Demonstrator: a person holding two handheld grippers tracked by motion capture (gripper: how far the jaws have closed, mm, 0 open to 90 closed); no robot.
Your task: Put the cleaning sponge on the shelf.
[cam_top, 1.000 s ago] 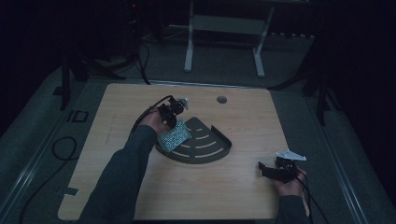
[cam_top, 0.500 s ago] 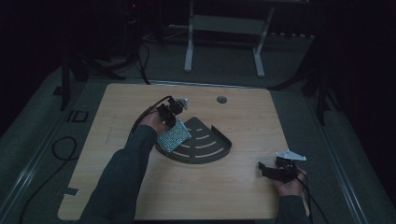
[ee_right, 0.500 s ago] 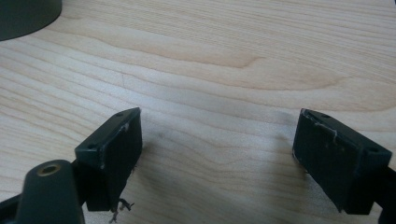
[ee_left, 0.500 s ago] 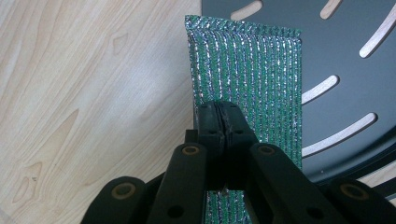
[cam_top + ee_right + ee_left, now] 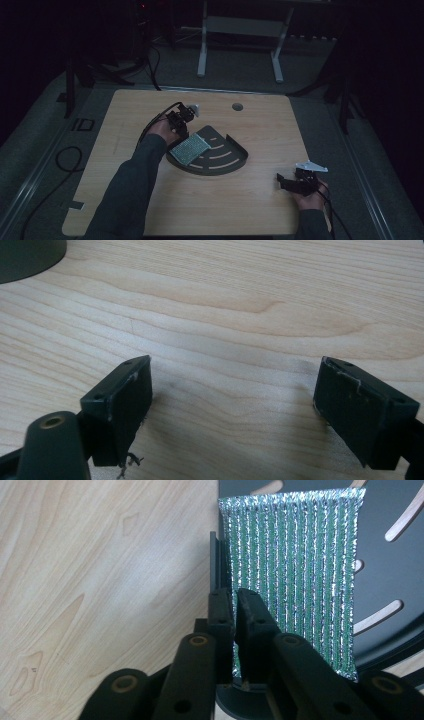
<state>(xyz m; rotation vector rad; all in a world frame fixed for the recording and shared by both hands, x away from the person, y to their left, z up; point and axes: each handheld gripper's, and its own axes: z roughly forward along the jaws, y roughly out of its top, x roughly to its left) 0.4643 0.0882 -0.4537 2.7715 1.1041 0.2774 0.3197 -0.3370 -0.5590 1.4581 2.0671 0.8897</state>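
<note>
Flat on the dark fan-shaped tray [image 5: 225,160]: a green-and-silver ribbed pad [image 5: 190,148], covering the tray's left part, one edge along the tray's straight wall. Well seen in the left gripper view too, pad [image 5: 295,570] over the slotted tray [image 5: 390,580], with pale wood showing through the slots.

At the pad's near edge: the left gripper [image 5: 181,138], pointing down at the tray's wall. Jaws narrow, parted by a thin slit. Just been opening, with the pad's edge running into that slit in the left gripper view [image 5: 233,597]. Hard to tell whether the pads touch it; no firm pinch to be seen. Held by the left hand [image 5: 162,131], with the sleeve reaching in from the bottom edge and a cable looping away behind.

Around the tray: a light wooden counter [image 5: 260,120], with a small round hole [image 5: 237,106] near the far edge.

Well apart, near the counter's front right corner: the right gripper [image 5: 282,181] in the right hand [image 5: 310,199], grey three-cornered plate on top. Jaws wide [image 5: 235,390], low over bare wood, nothing between them. Tray's rim just visible at the top left corner of the right gripper view.
</note>
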